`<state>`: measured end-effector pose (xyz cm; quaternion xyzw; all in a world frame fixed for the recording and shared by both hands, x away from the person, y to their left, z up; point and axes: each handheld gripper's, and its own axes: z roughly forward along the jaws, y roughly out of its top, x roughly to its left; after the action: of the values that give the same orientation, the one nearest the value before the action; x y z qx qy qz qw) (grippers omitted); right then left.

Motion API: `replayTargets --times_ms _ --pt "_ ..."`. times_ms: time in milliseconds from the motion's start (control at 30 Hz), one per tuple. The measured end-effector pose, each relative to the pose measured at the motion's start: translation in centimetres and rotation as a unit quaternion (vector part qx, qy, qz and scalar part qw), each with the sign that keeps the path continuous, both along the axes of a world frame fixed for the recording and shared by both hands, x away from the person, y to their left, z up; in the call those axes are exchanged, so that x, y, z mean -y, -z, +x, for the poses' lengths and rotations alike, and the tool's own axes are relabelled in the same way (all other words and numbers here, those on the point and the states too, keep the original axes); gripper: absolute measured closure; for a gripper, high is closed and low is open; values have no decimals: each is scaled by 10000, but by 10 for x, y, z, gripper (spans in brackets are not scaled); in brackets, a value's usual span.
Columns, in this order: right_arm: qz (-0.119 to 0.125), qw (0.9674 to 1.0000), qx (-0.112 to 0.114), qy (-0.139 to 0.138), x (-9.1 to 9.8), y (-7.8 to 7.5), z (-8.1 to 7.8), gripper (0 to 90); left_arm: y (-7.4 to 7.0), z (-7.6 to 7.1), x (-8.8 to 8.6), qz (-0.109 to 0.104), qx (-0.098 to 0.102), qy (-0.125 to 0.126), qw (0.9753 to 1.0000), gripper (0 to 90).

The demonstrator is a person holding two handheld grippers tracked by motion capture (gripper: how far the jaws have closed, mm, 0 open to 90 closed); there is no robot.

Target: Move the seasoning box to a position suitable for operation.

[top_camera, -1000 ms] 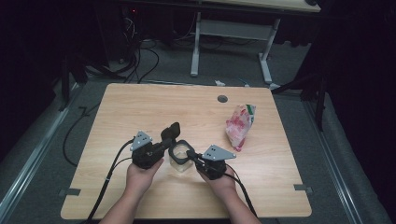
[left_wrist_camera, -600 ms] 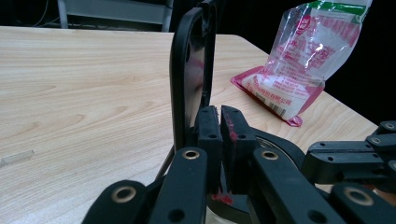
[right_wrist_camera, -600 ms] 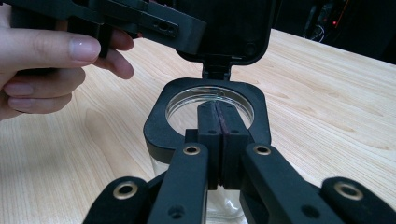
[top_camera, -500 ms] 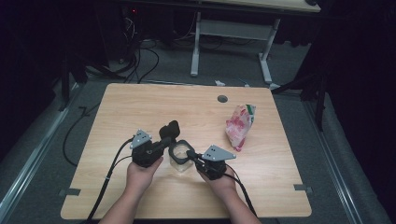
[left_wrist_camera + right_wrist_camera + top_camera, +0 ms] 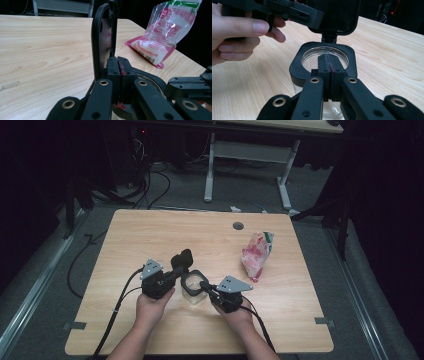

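Resting on a pale wooden table (image 5: pixel 150 235), clear container (image 5: pixel 192 292), both tongs closed, dim room, grey floor (image 5: pixel 60 270)

In the right gripper view, the closed right tongs (image 5: pixel 328 72) cover the near rim of the clear round jar with the black square collar (image 5: pixel 323 62), and its hinged black lid (image 5: pixel 337 17) is cut off at the top edge. In the left gripper view, the print on the red-and-white crinkled plastic bag (image 5: pixel 162 35) is too small to read.
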<state>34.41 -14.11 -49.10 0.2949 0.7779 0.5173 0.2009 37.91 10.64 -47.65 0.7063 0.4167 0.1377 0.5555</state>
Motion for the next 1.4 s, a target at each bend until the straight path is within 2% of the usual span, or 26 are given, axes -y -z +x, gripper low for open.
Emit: replayTargets --times_ms 467,700,1033,1233,1400 --pt "-86 9999 70 -36 -1 0 -1 886 -3 -7 -2 121 94 149 9998 873" --pt "-152 9998 17 -89 -3 -2 1 823 -1 -10 -3 207 120 184 9995 855" --pt "13 9999 12 155 11 -10 5 807 -3 -23 -17 338 272 326 9985 809" --pt "63 9993 -54 357 26 -9 10 799 -5 -33 -31 535 339 347 9974 766" --pt "98 9986 -90 520 38 -8 12 782 0 -39 -40 710 308 364 9963 728"
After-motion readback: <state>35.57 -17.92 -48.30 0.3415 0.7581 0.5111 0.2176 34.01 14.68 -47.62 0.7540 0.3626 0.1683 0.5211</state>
